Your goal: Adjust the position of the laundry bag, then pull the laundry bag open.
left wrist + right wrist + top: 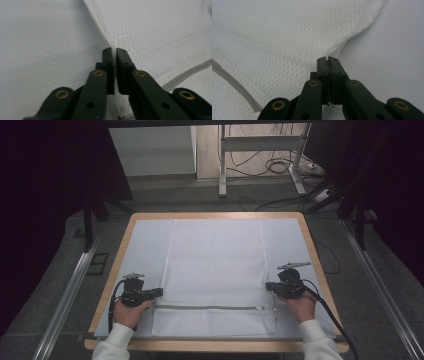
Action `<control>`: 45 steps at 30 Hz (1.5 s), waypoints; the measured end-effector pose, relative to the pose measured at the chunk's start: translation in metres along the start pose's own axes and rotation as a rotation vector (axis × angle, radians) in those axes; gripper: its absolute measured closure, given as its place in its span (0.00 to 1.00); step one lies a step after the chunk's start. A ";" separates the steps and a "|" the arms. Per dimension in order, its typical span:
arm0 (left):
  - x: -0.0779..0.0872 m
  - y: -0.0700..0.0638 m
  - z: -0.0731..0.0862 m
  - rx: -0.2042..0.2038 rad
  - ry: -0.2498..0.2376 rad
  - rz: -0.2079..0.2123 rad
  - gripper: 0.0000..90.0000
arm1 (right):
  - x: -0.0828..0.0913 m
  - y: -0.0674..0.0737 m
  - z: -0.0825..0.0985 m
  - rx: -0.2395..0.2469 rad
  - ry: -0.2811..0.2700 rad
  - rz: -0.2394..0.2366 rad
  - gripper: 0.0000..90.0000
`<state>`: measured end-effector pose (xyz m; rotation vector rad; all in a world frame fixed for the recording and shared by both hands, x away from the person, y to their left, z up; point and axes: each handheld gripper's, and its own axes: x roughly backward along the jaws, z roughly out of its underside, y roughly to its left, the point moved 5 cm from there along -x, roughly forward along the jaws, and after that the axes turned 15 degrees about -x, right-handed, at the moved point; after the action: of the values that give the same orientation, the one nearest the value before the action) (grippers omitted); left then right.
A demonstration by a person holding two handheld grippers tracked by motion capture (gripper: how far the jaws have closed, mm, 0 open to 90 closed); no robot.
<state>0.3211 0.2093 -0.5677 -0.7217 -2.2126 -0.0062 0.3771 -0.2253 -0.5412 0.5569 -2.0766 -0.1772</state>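
Note:
A white mesh bag point(215, 265) lies flat on the pale cloth covering the table point(146, 240), with a grey zipper point(210, 308) across its near end. My left gripper point(159, 292) is at the bag's left edge. In the left gripper view its tips point(115, 50) stand a thin slit apart, and the bag's edge point(100, 27) runs into that slit. My right gripper point(268, 286) is at the bag's right edge. It is shut on a fold of mesh point(294, 42) pinched at its tips point(327, 58). The zipper point(234, 85) curves past on the left.
The wooden table rim point(125, 236) frames the cloth. Metal rails point(70, 295) run along the floor on both sides. A desk frame point(222, 165) and loose cables point(280, 167) stand beyond the far edge. Dark curtains close off both sides.

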 end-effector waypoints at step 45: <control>0.000 -0.098 -0.047 -0.214 -0.100 0.053 0.41 | 0.034 -0.020 -0.011 -0.010 -0.163 -0.003 0.29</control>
<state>0.3047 0.1166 -0.5133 -0.9154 -2.3100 -0.1871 0.3772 -0.2577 -0.5155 0.5548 -2.2311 -0.2416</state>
